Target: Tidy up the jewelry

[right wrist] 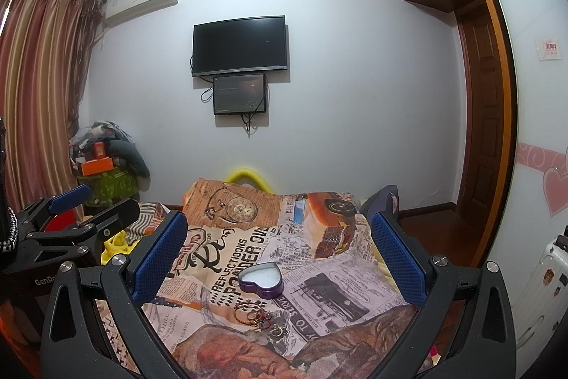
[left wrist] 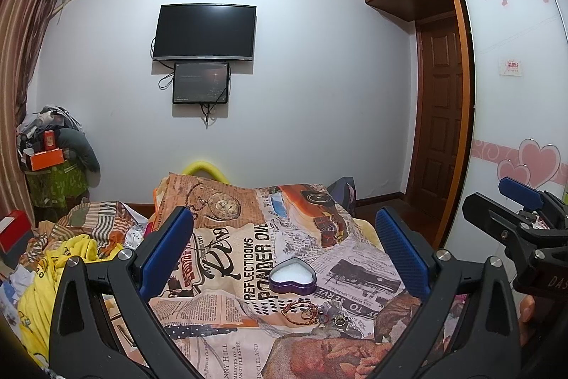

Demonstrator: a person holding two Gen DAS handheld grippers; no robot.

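A purple heart-shaped tin [left wrist: 292, 276] with a white lining lies open on the newspaper-print bedspread [left wrist: 227, 272]; it also shows in the right wrist view [right wrist: 261, 279]. Just in front of it lies a small heap of jewelry [left wrist: 308, 312]: red beaded bracelets and small metal pieces, also in the right wrist view [right wrist: 256, 315]. My left gripper [left wrist: 284, 237] is open and empty, held above and before the tin. My right gripper [right wrist: 280, 238] is open and empty, likewise above the tin. Each gripper shows at the edge of the other's view, the right [left wrist: 522, 201] and the left [right wrist: 88, 205].
Yellow cloth and crumpled clothes [left wrist: 64, 258] lie on the bed's left side. A red box [left wrist: 14, 229] sits at far left. A cluttered pile [left wrist: 53, 151] stands in the back corner. A wardrobe [left wrist: 514, 95] and a door [left wrist: 440, 116] are on the right. A white suitcase [right wrist: 543, 290] stands at the right.
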